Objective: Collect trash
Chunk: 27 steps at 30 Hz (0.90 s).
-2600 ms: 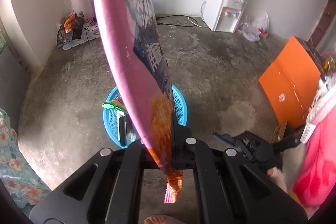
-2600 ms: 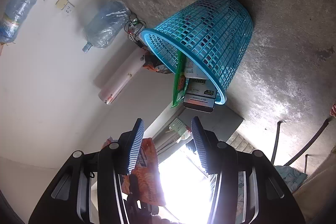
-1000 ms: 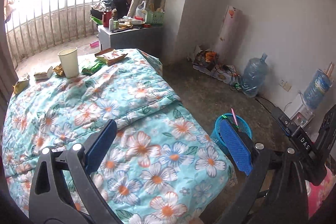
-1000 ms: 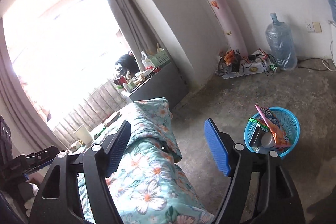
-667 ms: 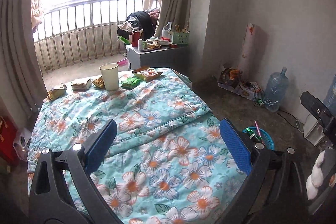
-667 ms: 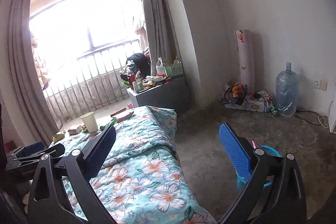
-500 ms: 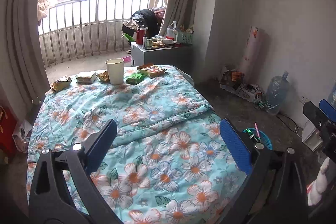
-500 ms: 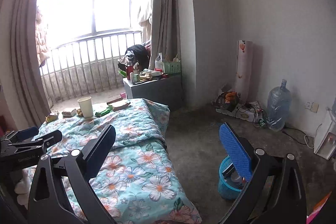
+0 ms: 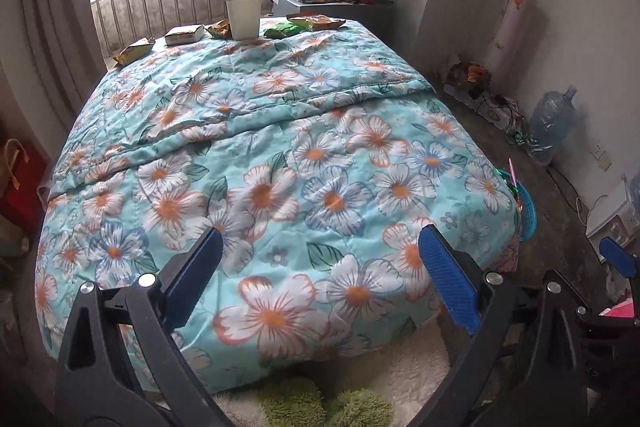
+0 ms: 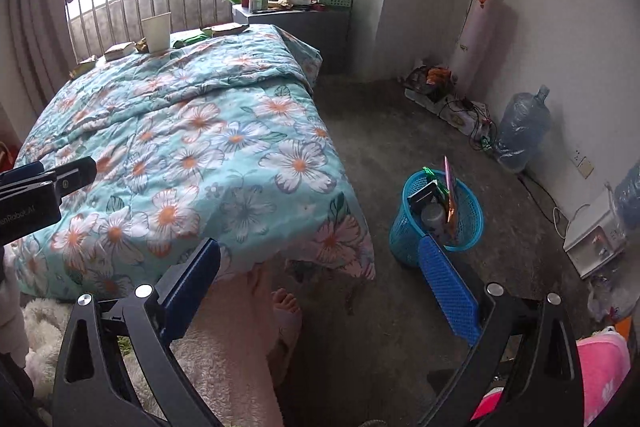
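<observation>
Both handheld grippers hang over the foot of a bed (image 9: 280,155) covered by a turquoise quilt printed with white and orange flowers; the left gripper (image 9: 320,279) has its two blue-padded jaws spread wide with nothing between them, and the right gripper (image 10: 320,279) likewise holds its two jaws far apart and empty

One blue mesh trash basket (image 10: 404,239) stands on the bare concrete floor (image 10: 400,131) just beside the bed's near corner, already holding one tall pink snack bag (image 10: 450,187) standing on edge, one dark box, one green wrapper and one pale round container

Trash not yet collected lies in a row along the far end of the bed: one white paper cup (image 9: 243,11) standing upright, one flat box (image 9: 185,34) and one yellowish packet (image 9: 134,50) to its left, one crumpled gold wrapper (image 9: 219,27) touching the cup's left side, and one green wrapper (image 9: 283,29) and one orange-printed packet (image 9: 316,21) to its right, six items in all

Beyond them a grey counter (image 10: 296,21) under the barred window carries one red flask, one green basket and smaller clutter too small to count

Against the right-hand wall stand one rolled pink mat (image 10: 476,35) and one large clear water jug (image 10: 520,127), with a tangle of cables and a power strip between them

A bare foot (image 10: 285,301) shows at the bed's edge in the right wrist view
</observation>
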Motion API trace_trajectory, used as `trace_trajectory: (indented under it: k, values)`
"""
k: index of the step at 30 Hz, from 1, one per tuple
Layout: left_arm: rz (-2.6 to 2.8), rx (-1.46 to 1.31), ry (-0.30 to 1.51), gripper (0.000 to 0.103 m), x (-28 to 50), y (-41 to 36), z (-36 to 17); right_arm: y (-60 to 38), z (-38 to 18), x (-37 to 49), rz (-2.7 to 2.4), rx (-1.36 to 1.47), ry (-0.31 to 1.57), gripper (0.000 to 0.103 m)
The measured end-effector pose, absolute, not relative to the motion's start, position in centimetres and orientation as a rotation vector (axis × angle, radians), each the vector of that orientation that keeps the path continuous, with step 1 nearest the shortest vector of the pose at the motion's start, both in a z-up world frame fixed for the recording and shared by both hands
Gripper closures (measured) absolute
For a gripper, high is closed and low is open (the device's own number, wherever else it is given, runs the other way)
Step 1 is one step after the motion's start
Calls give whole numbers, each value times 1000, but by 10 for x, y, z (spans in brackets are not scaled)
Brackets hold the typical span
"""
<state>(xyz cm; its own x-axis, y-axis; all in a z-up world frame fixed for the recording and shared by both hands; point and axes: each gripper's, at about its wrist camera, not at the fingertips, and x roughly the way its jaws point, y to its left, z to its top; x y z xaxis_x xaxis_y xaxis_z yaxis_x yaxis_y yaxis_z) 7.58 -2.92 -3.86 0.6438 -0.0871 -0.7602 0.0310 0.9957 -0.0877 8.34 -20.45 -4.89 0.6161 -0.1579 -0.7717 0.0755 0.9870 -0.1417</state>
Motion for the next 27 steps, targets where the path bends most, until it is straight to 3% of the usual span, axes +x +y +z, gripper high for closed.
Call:
trace_trajectory:
  k: [27]
  values:
    - [-54, 22, 842, 9, 84, -45, -17, -224, -49, 76, -180, -65, 910, 7]
